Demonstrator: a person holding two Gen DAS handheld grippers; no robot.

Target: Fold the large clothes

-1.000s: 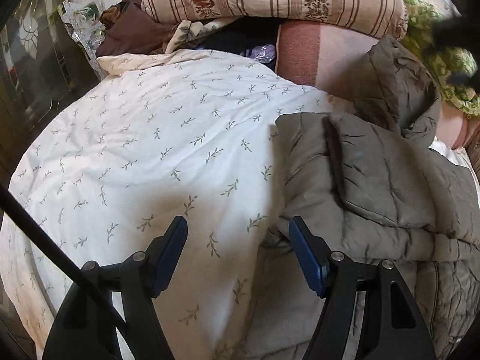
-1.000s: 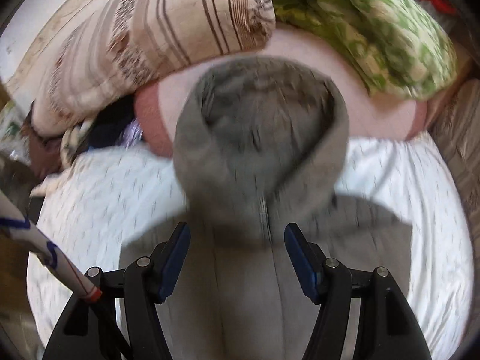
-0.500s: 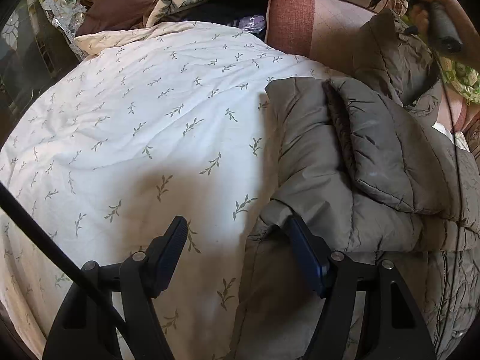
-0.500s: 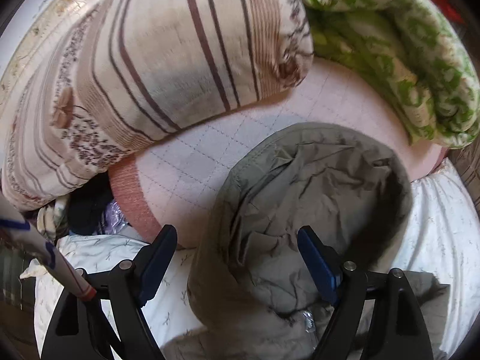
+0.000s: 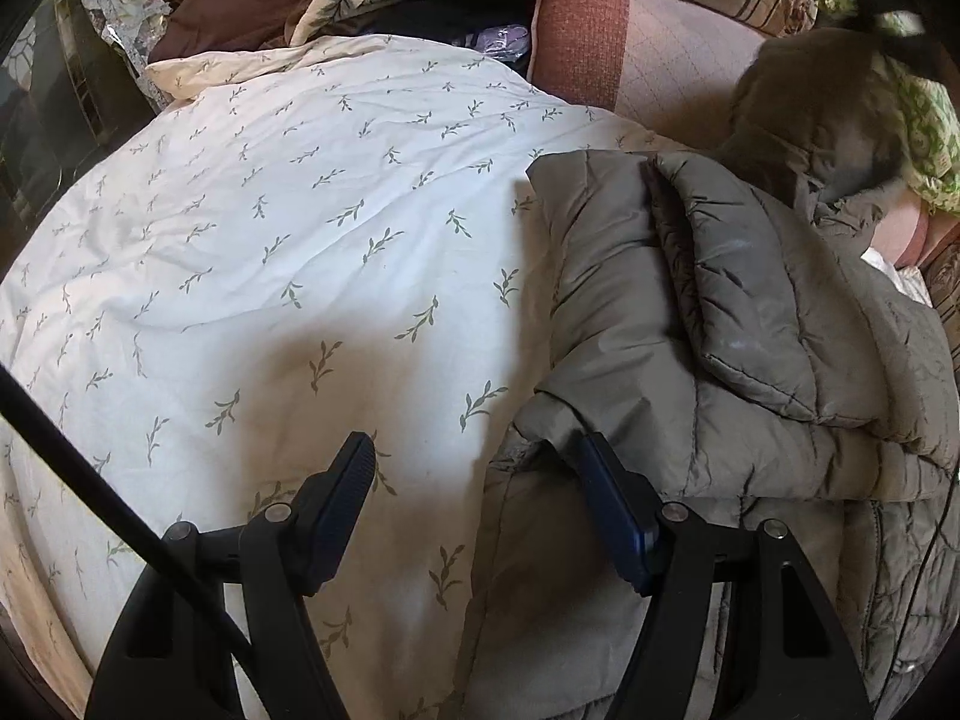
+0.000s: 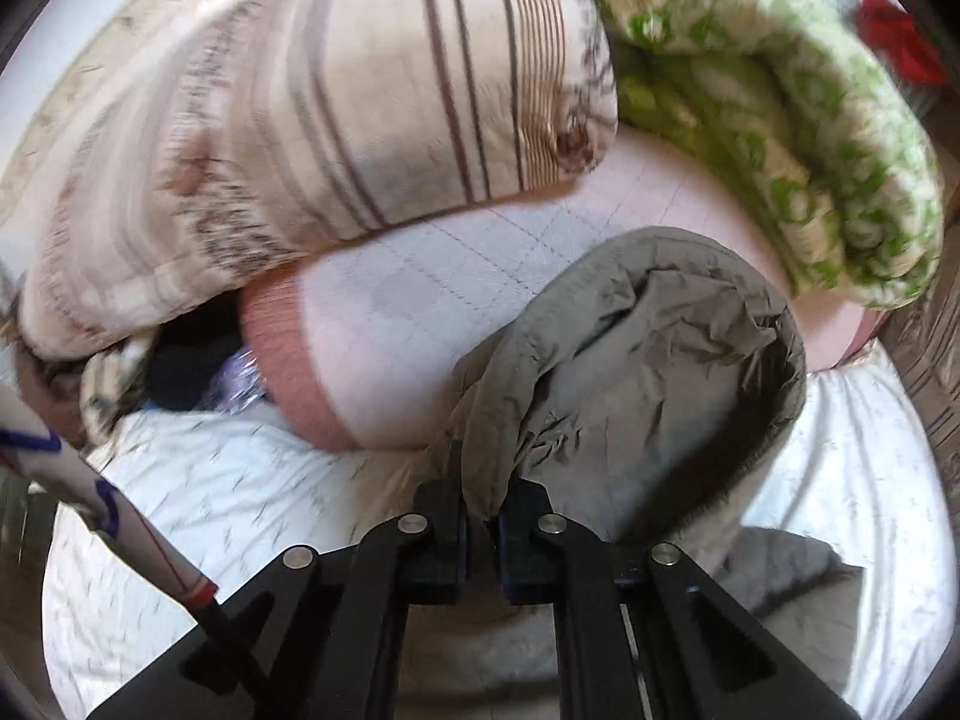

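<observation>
Jacket (grey, puffy) lies on the leaf-print quilt, sleeve folded across its body. Right gripper has just clamped shut on the hood rim. Left gripper gapes wide, holding nothing, one finger against the jacket's edge.

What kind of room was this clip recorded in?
Most likely a bedroom, with the work done on a bed: a leaf-print duvet covers the surface, a striped pillow and a green floral quilt are piled at its far end, and the grey puffer jacket lies on top.
</observation>
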